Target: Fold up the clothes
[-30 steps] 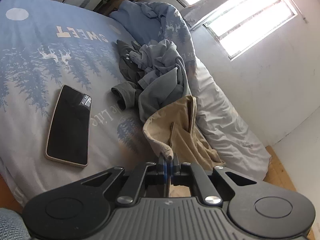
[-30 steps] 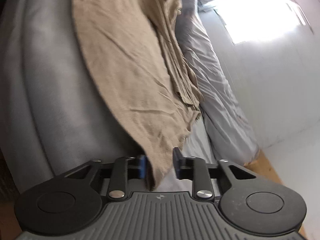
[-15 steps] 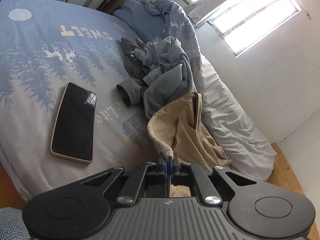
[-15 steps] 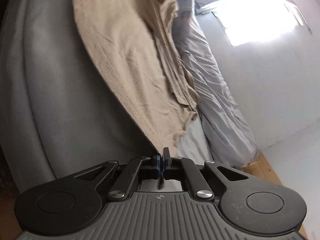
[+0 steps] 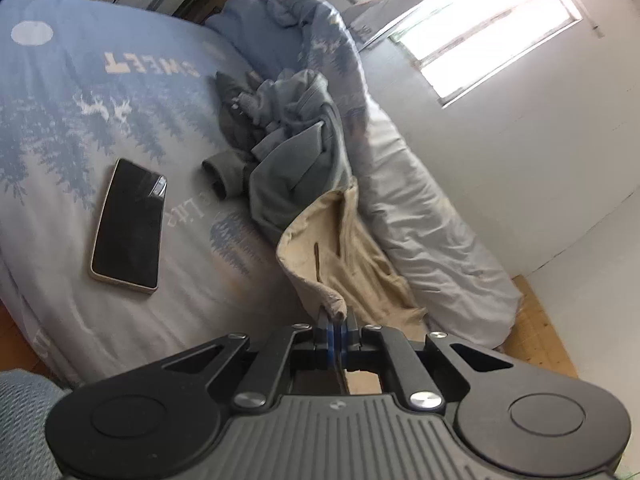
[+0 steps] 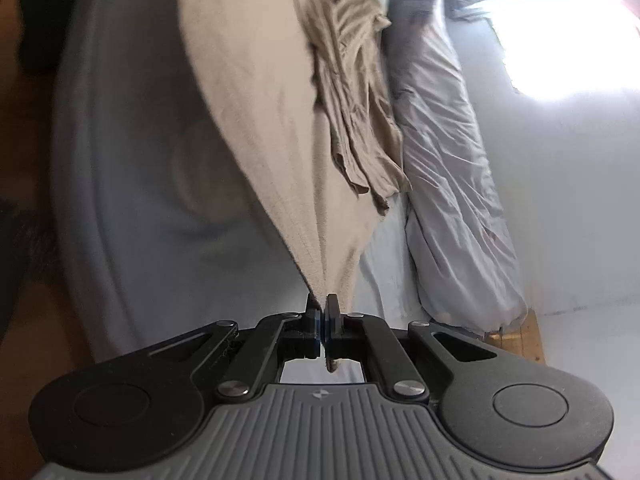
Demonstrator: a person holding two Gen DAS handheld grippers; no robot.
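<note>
Nearest to me, my left gripper (image 5: 337,322) is pinched tight on a rolled edge of the beige garment (image 5: 344,256), and my right gripper (image 6: 322,316) is clamped the same way on a stitched hem of that same cloth (image 6: 256,92). From each grip the fabric runs away taut, so I judge I have it stretched between the two tools, partly lifted off the bed (image 5: 52,200) near its front edge. Past my right fingers the far part of the garment bunches in loose pleats along the side of the mattress, hard against the rolled white duvet (image 6: 448,168). So it is not lying in any flat folded shape at this moment; I read this as spreading or carrying a layer over, with creasing and smoothing left to do.

Further in, a phone (image 5: 130,226) lies face up on the sheet, well apart from the cloth. Beyond it a crumpled heap of grey-blue clothes (image 5: 288,148) sits mid-bed, touching the beige piece's far end, none of it folded. A bunched blue blanket (image 5: 288,28) fills the far corner.
</note>
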